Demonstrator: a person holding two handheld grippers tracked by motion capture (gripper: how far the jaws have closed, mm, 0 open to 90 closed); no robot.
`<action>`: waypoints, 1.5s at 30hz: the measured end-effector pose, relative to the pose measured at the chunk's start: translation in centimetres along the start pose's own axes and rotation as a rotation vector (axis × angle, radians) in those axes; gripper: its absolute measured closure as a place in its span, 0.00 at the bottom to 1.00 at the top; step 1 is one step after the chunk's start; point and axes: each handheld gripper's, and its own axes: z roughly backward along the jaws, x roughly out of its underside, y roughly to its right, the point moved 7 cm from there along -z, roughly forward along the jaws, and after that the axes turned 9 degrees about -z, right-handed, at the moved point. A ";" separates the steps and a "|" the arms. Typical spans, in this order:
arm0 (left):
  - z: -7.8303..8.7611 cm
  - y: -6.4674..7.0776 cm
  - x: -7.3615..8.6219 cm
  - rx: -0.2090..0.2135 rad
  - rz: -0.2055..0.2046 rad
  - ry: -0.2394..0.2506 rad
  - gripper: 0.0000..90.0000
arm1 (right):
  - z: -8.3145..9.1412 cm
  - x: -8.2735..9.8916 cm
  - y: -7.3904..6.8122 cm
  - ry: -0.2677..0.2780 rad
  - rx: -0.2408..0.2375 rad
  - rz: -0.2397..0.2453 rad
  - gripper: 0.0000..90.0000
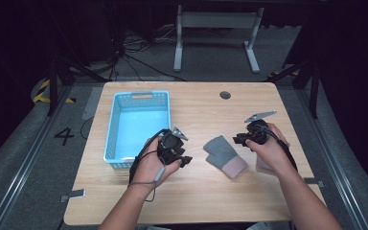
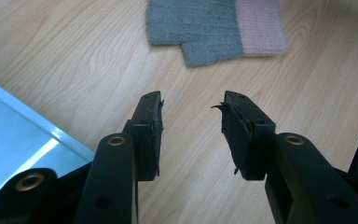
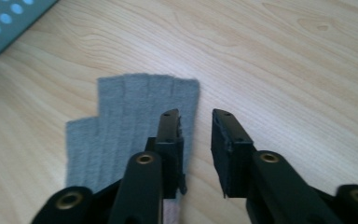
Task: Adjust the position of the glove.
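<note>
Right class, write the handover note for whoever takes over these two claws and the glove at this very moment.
Left claw: open, nothing between its jaws, pointing across the table at the glove.
Right claw: open, nothing gripped, jaws above the glove's edge.
Glove: grey with a pink cuff, lying flat on the wood between the two hands.
Blue basket: at the table's left, nothing visible inside.
Done: nothing binned yet.
Left: probably pick the glove up and place it in the basket.
</note>
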 end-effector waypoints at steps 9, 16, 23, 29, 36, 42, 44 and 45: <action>0.1 -0.1 -0.1 0.004 0.000 0.002 0.65 | 0.6 0.6 -2.4 -0.067 -0.031 0.019 0.70; -0.1 -0.1 -0.1 0.004 -0.001 0.001 0.64 | -1.4 1.9 -3.6 -0.149 -0.049 0.046 0.65; -0.3 -0.1 -0.4 0.013 -0.009 -0.002 0.64 | -3.3 2.9 -3.7 -0.187 0.015 0.069 0.63; -0.3 0.0 -0.3 0.012 -0.008 -0.003 0.63 | -4.0 3.3 -4.1 -0.212 0.059 0.105 0.74; -0.3 0.2 -0.2 0.011 -0.010 -0.005 0.63 | -3.9 3.1 -3.9 -0.220 0.028 0.135 0.95; -0.1 -0.1 -0.1 0.011 -0.004 -0.003 0.63 | -2.4 2.8 -4.5 -0.226 -0.070 0.199 0.95; -0.1 -0.1 -0.1 0.010 -0.003 -0.002 0.63 | -1.6 2.8 -4.9 -0.234 -0.099 0.240 0.95; -0.1 -0.1 -0.1 0.010 -0.003 0.000 0.63 | -1.3 2.8 -5.1 -0.235 -0.115 0.271 0.95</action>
